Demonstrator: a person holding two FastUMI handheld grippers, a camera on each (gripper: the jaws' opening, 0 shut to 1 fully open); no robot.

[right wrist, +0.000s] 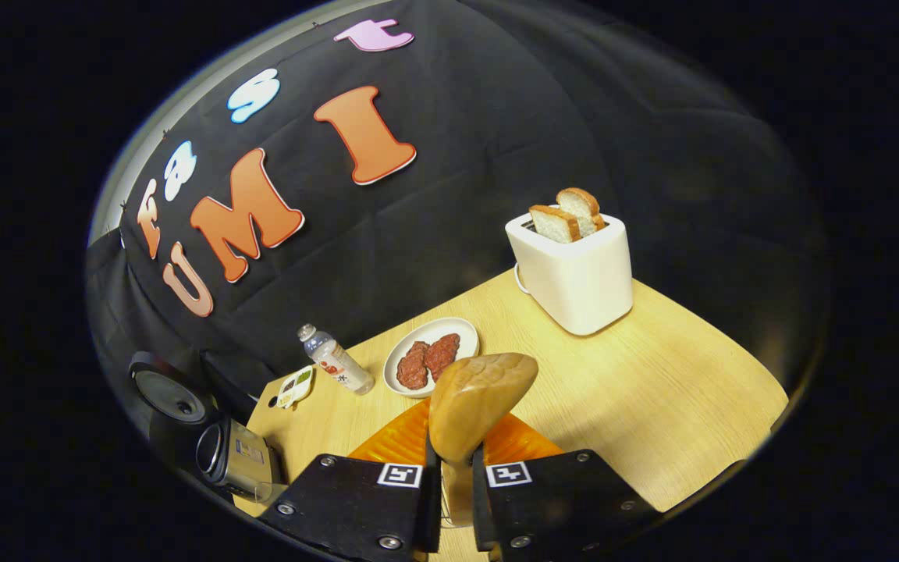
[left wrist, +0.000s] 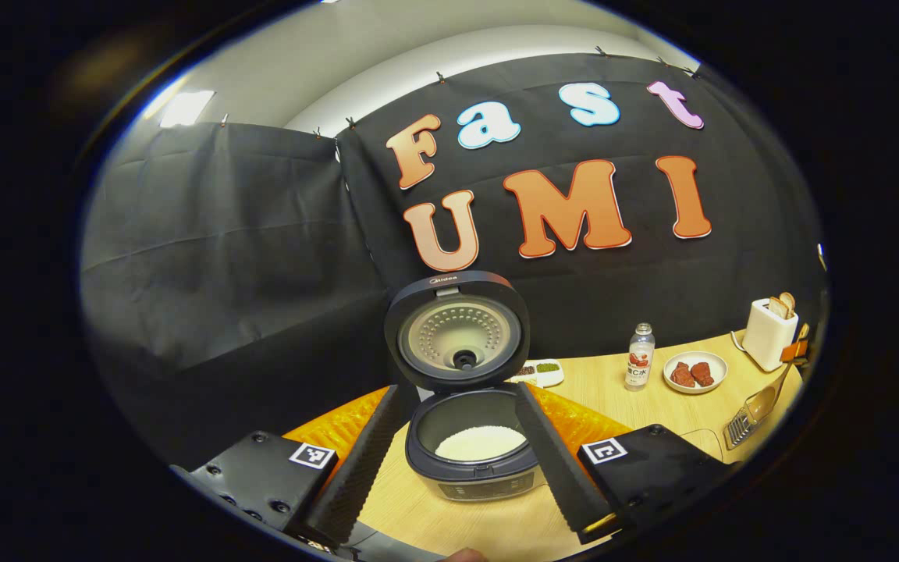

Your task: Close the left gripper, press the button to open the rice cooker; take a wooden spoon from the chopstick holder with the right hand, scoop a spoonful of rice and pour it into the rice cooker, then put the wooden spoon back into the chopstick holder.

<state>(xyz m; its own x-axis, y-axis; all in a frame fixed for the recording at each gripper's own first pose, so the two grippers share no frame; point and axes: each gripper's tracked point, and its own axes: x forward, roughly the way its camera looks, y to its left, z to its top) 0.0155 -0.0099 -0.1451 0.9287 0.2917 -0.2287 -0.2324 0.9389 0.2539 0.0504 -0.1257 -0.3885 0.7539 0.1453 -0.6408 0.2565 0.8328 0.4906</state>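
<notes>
- On the bench (left wrist: 652, 406), in the left gripper view, the cooker (left wrist: 471, 457) is seen standing with its lid (left wrist: 457, 332) raised upright behind the pot.
- White rice (left wrist: 481, 443) is seen lying in the bottom of the cooker's pot.
- The left gripper (left wrist: 461, 460) is held in front of the cooker with its fingers (left wrist: 360, 460) spread wide; the pot is framed between them and nothing is gripped.
- Beyond the cooker, to the right in that view, a small tray (left wrist: 539, 372), a bottle (left wrist: 639, 357), a plate (left wrist: 695, 371) with two pieces of red meat and a toaster (left wrist: 769, 334) are set along the bench.
- Near the right edge of that view the spoon (left wrist: 762, 402) is seen held above the bench, with a metal rack-like thing (left wrist: 738, 428) just below it; what that thing is cannot be told.
- Over the bench, in the right gripper view, the right gripper (right wrist: 453, 476) is closed on the spoon's handle, both fingers pressed against it.
- The spoon's bowl (right wrist: 477, 402) is raised above the fingers and tilted; whether any rice lies in it cannot be told.
- Behind the spoon the plate, bottle and tray stand in a row, with the toaster, two bread slices (right wrist: 566, 215) in its slots, well apart to the right.
- At the lower left edge of that view the cooker is seen, lid open.
</notes>
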